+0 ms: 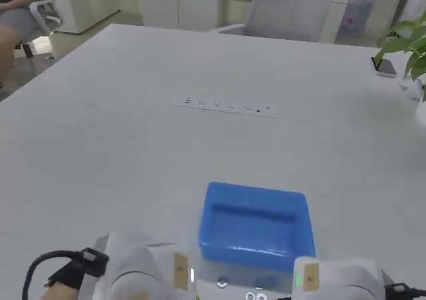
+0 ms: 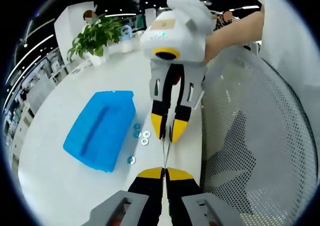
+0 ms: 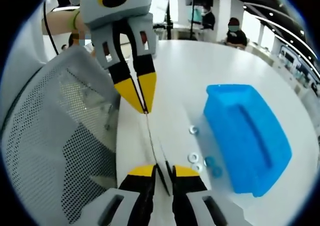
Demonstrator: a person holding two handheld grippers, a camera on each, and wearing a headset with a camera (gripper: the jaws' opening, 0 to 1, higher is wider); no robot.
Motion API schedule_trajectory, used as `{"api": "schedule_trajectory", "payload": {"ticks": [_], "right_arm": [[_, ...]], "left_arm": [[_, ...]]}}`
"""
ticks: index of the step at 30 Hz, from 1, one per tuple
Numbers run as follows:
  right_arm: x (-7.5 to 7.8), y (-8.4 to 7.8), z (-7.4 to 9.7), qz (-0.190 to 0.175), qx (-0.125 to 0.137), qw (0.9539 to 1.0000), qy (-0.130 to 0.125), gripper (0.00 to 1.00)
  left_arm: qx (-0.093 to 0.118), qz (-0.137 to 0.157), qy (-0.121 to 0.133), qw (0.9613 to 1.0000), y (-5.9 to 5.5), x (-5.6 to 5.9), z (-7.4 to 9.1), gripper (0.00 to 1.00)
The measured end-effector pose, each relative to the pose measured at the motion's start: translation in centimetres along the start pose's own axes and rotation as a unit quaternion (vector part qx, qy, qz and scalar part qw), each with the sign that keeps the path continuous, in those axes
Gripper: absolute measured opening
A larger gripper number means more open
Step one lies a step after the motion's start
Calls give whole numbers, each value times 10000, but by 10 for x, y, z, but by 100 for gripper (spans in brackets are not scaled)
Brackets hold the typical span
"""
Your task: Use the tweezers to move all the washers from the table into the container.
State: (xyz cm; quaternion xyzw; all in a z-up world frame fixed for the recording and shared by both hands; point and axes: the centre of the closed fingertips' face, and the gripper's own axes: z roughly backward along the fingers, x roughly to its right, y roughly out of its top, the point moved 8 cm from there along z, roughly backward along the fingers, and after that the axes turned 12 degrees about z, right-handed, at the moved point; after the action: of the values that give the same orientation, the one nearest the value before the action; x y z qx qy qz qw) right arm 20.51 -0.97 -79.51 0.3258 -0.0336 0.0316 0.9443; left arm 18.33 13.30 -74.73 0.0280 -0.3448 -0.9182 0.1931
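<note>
**Tools.** The left tool (image 2: 163, 172) has its jaws brought together on one end of the tweezers (image 2: 164, 153), a thin metal strip running straight ahead from the yellow tips. The right tool (image 3: 164, 172) is likewise pinched on the opposite end. The two tools face each other tip to tip. The tweezers span the short gap between them, above the near edge of the table (image 1: 100, 147) and in front of a mesh chair back (image 2: 250, 146).

**Task items.** Several washers (image 2: 145, 138) lie loose on the table, just beside the near wall of the container (image 2: 100, 128), a blue tray. No washer is held in the tweezers. Whether any lie inside the container cannot be told.

**Assessment.** The step in hand appears to be settling the grip on the tweezers between the two tools; no pick-up has begun.

**Next move.** One tool should let go while the other holds across both tweezer arms, so that squeezing closes the points. The points then go down over the nearest washer.
</note>
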Motion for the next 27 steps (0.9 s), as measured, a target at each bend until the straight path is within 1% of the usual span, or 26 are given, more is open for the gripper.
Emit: {"api": "schedule_trajectory", "payload": {"ticks": [2, 3, 4, 8, 10, 12, 14, 16, 18, 22, 27], "right_arm": [[-1, 1, 3, 50, 79, 9999, -74, 9], [-1, 2, 6, 32, 157, 9998, -128, 9], [-1, 2, 7, 6, 204, 9997, -147, 9], [-3, 3, 9, 1, 348, 9989, -298, 8], [-2, 4, 10, -83, 430, 9981, -421, 8], [0, 5, 10, -146, 505, 9974, -499, 8], [1, 6, 10, -202, 565, 9965, -575, 8], [3, 6, 9, -230, 583, 9959, -645, 8], [4, 6, 9, -264, 607, 9954, -695, 8], [9, 7, 10, -464, 813, 9925, -781, 8], [18, 7, 9, -599, 894, 9900, -913, 9]], "left_arm": [[191, 44, -49, 9998, 9, 4, 6, 0], [214, -8, -36, 9998, 13, 5, 9, 0], [277, -139, -29, 9995, 19, 7, 11, 0], [369, -357, -56, 9987, 37, 14, 13, 0], [429, -526, -52, 9977, 46, 16, 13, 0], [467, -560, -72, 9973, 52, 18, 12, 0], [498, -589, -101, 9970, 56, 18, 10, 0], [482, -620, -109, 9969, 57, 17, 9, 0], [453, -645, -111, 9968, 59, 15, 9, 0], [484, -610, -98, 9969, 64, 9, 11, 0], [475, -602, -61, 9970, 68, 0, 11, 0]]}}
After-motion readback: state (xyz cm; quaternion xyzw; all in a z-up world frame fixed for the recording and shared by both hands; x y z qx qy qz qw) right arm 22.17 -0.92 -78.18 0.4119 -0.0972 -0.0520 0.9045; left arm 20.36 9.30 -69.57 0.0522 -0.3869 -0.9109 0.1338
